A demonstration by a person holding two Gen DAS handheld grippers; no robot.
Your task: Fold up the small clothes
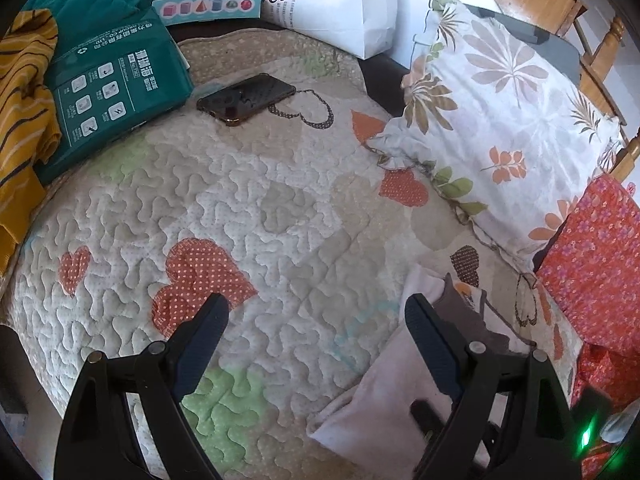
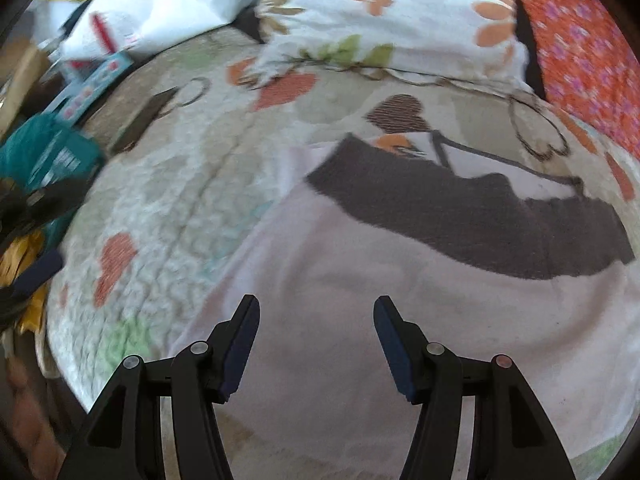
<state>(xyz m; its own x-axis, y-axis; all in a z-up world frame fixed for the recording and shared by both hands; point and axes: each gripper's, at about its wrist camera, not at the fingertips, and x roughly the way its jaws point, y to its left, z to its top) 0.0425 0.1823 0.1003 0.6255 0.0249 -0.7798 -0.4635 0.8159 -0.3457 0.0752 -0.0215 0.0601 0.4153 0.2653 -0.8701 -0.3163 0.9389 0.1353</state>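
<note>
A small pale pink garment (image 2: 360, 280) with a dark brown band (image 2: 460, 208) lies flat on the quilted bedspread (image 1: 248, 208). In the left wrist view the garment (image 1: 384, 392) lies at the lower right, under my right-hand finger. My left gripper (image 1: 316, 316) is open and empty above the quilt, just left of the garment. My right gripper (image 2: 316, 316) is open and empty, hovering over the garment's pink part. The right wrist view is motion-blurred.
A dark phone (image 1: 246, 98) lies on the quilt at the back. A green box (image 1: 112, 88) and a yellow striped cloth (image 1: 24, 92) sit at the left. A floral pillow (image 1: 508, 120), a red floral cloth (image 1: 596, 264) and a white bag (image 1: 340, 0) border the quilt.
</note>
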